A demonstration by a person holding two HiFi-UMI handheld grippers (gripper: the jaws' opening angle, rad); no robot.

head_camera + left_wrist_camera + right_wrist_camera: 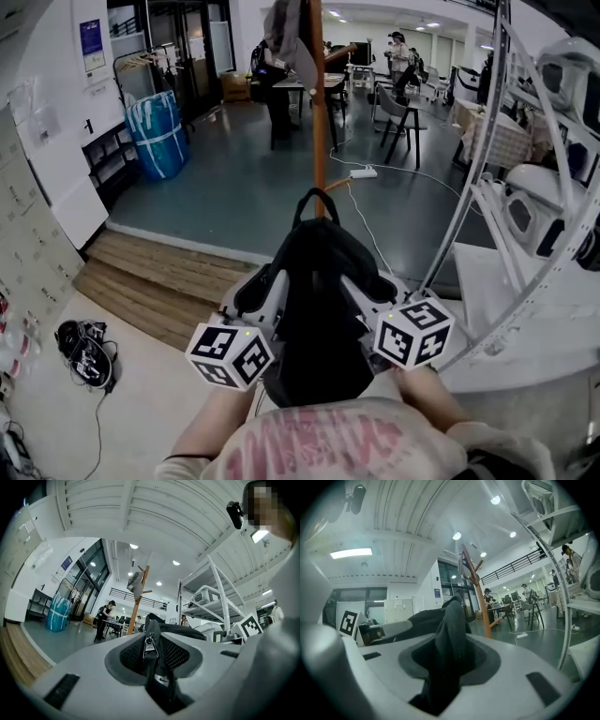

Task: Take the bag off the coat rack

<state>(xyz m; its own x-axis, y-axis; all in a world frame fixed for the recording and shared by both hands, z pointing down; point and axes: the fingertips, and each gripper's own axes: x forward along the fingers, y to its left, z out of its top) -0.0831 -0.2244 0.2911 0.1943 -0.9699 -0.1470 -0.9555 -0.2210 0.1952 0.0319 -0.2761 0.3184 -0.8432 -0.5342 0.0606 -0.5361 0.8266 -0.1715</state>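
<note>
A black bag hangs between my two grippers, close to my body and in front of the wooden coat rack pole. Its top handle stands free of the rack. My left gripper is shut on the bag's left side; in the left gripper view a zipper pull and black mesh sit between the jaws. My right gripper is shut on the right side, with a fold of black fabric pinched between its jaws. The coat rack stands beyond the bag in both gripper views.
A grey garment hangs at the rack's top. A white metal shelving frame stands close on the right. A wooden step lies left of the rack, with a blue wrapped bundle behind. A power strip and cable lie on the floor.
</note>
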